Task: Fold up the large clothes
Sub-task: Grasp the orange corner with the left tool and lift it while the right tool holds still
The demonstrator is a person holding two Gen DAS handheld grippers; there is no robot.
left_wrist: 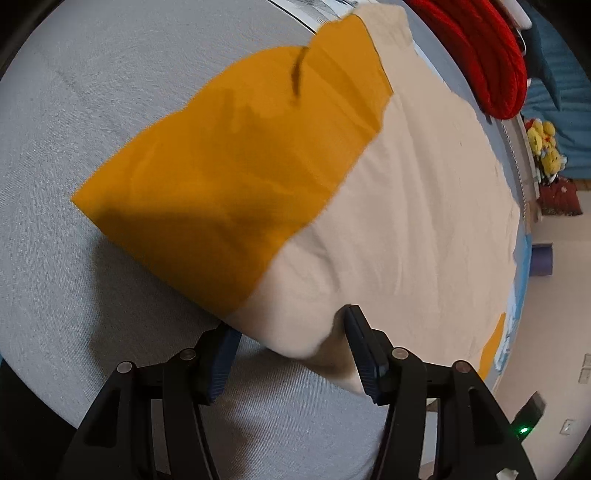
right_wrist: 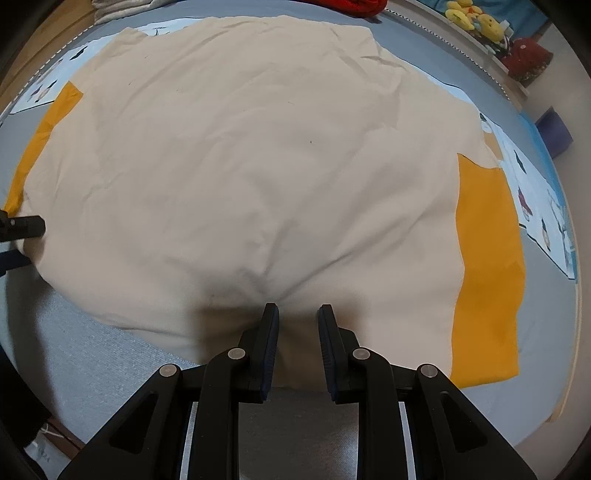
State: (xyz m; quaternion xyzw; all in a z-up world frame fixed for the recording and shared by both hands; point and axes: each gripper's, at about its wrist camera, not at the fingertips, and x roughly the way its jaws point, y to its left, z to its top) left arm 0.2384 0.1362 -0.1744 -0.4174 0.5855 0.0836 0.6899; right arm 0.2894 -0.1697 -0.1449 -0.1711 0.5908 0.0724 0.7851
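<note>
A large cream shirt (right_wrist: 258,147) with orange sleeves lies spread on a grey bed (right_wrist: 92,350). In the right wrist view my right gripper (right_wrist: 298,308) is shut on a bunched fold at the shirt's near hem, and creases fan out from its tips. One orange sleeve (right_wrist: 487,258) lies flat at the right. In the left wrist view the other orange sleeve (left_wrist: 229,177) is folded over beside the cream body (left_wrist: 406,206). My left gripper (left_wrist: 290,321) stands open; a cream corner hangs between its jaws, and the left pad is clear of the cloth.
A red knitted garment (left_wrist: 480,55) lies at the bed's far side. Yellow plush toys (right_wrist: 469,18) sit on a ledge beyond the bed, and a purple box (right_wrist: 554,133) stands on the floor. A blue-and-white patterned sheet (right_wrist: 546,206) shows under the shirt.
</note>
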